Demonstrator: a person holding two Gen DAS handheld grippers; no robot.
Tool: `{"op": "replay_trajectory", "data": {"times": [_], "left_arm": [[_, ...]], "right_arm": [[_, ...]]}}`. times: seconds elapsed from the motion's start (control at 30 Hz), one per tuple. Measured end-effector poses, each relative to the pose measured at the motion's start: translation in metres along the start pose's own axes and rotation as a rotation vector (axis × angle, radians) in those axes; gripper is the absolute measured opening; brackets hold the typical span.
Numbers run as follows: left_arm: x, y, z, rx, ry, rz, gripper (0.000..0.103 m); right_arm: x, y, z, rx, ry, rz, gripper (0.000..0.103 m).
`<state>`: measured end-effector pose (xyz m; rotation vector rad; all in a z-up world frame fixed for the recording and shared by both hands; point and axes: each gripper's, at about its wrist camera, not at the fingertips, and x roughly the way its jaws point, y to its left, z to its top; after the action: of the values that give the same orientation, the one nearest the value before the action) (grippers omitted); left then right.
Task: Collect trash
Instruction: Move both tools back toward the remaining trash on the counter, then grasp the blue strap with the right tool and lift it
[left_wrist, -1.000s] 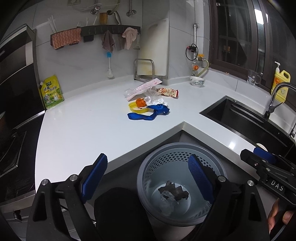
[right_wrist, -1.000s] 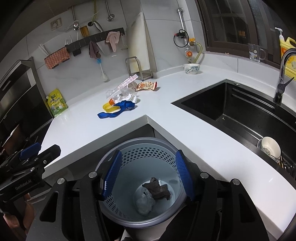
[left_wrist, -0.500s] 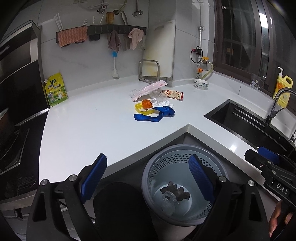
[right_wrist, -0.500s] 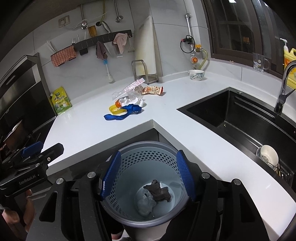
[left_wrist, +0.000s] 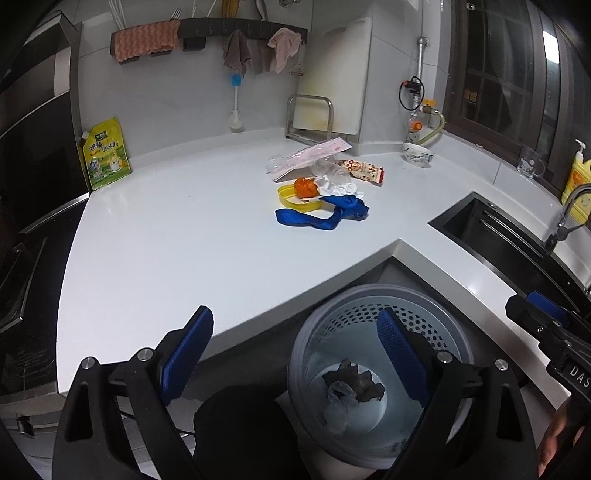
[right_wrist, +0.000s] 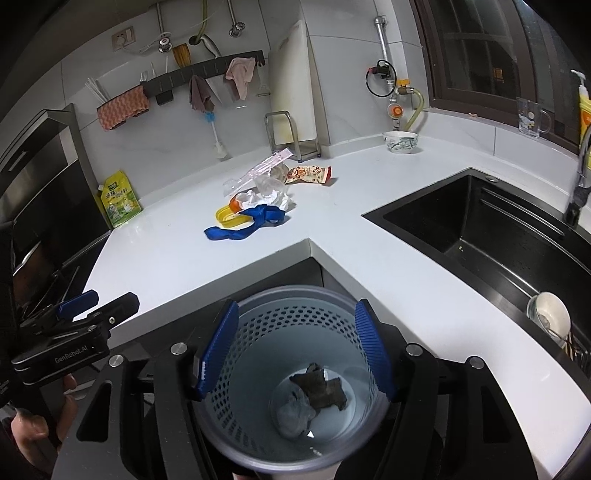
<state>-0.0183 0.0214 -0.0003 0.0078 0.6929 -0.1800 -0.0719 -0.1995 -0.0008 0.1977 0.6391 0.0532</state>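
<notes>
The trash is lying in one loose cluster on the white table (left_wrist: 177, 236), well back from the inner corner edge and well apart from both tongs. The left tongs (left_wrist: 295, 354) are standing wide with nothing between the blue pads. The right tongs (right_wrist: 295, 349) are hovering over the perforated bin (right_wrist: 258, 454); their jaws are opening, and nothing is sitting between them. The bin, on the floor below the table corner, is already holding a dark scrap and a crumpled pale wad. In the cluster, the blue ribbon (left_wrist: 314, 218) is lying nearest the edge, looped and limp; it is likely going to drape and trail, so the bunched knot at its right end looks the better hold than the flat strap. The yellow lid (left_wrist: 291, 197) is lying flat and touching the ribbon; it appears thin, stiff and light, and probably needs pinching across its raised rim. The orange peel (left_wrist: 306, 187) is resting on that lid and looks soft. The crumpled white paper (left_wrist: 338, 186) and clear plastic beside it are probably weightless and compressible, so any fold should serve. The snack wrapper (left_wrist: 364, 170) and the long pink packet (left_wrist: 314, 155) are lying behind; both look slick, so their crimped ends are the safer purchase.
</notes>
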Motion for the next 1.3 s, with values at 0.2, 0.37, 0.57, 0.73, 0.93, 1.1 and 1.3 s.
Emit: {"op": "replay_trajectory", "data": {"times": [0.2, 0.37, 0.57, 0.73, 0.93, 1.1, 1.3], "left_arm": [[0.03, 0.004, 0.021, 0.003, 0.012, 0.026, 0.089], [0.054, 0.01, 0.043, -0.005, 0.009, 0.038, 0.089], [0.078, 0.02, 0.065, 0.004, 0.009, 0.057, 0.089], [0.097, 0.028, 0.077, 0.0, 0.018, 0.065, 0.089], [0.119, 0.039, 0.084, -0.02, 0.038, 0.064, 0.089], [0.132, 0.045, 0.087, -0.035, 0.052, 0.058, 0.089], [0.138, 0.048, 0.09, -0.05, 0.055, 0.05, 0.089]], "right_arm": [[0.039, -0.008, 0.016, 0.015, 0.03, 0.019, 0.063], [0.075, -0.005, 0.035, -0.002, 0.046, 0.036, 0.063], [0.118, 0.007, 0.055, -0.039, 0.076, 0.058, 0.063], [0.152, 0.02, 0.068, -0.06, 0.101, 0.082, 0.063], [0.191, 0.034, 0.087, -0.113, 0.134, 0.084, 0.063], [0.22, 0.044, 0.103, -0.132, 0.151, 0.082, 0.066], [0.247, 0.053, 0.111, -0.126, 0.176, 0.071, 0.066]]}}
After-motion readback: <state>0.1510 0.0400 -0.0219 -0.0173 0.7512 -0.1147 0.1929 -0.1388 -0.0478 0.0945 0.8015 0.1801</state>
